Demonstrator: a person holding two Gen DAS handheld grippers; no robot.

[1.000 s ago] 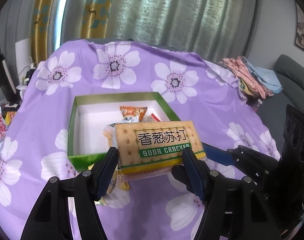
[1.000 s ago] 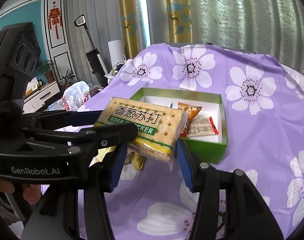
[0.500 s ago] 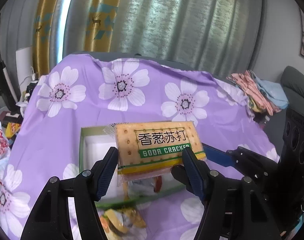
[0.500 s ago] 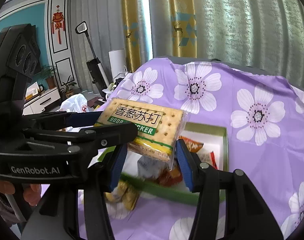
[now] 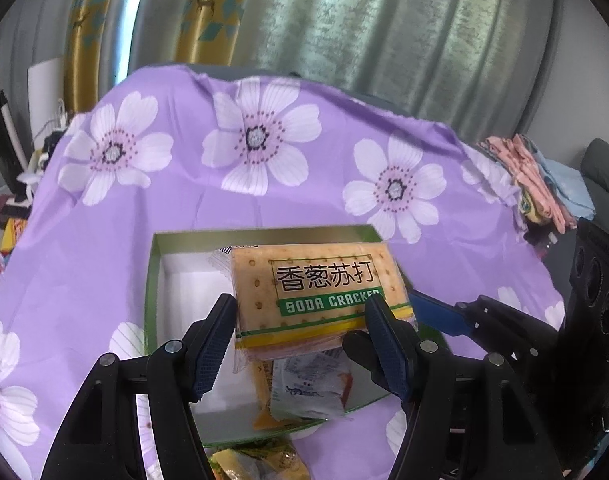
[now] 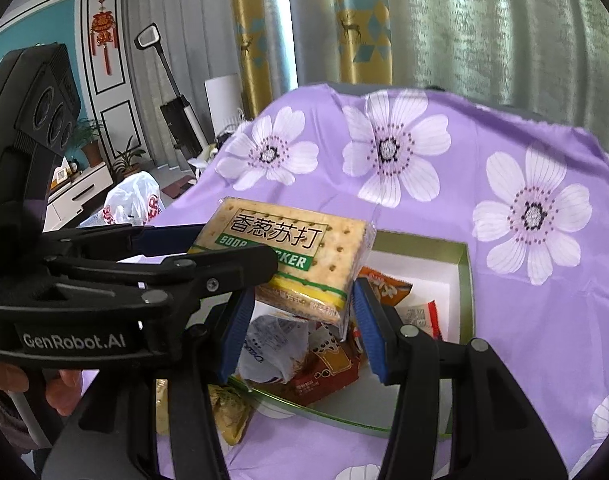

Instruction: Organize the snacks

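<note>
The soda cracker packet (image 5: 318,292) wears glossy, crinkled plastic film, the box (image 5: 264,236) looks like card with a shiny green rim and matt white inside, the tablecloth (image 5: 184,200) is smooth purple cloth, and the gripper pads (image 5: 214,344) are ribbed blue rubber.

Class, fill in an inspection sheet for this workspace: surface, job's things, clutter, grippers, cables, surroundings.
Surface: purple flowered cloth.
Job's things: cracker pack held above green box; snack packets in box; more packets outside its near wall.
Clutter: folded clothes at the cloth's edge.
Grippers: left gripper and right gripper both clamp the pack.
Cables: nothing seen.
Surroundings: curtains, vacuum, plastic bag.
</note>
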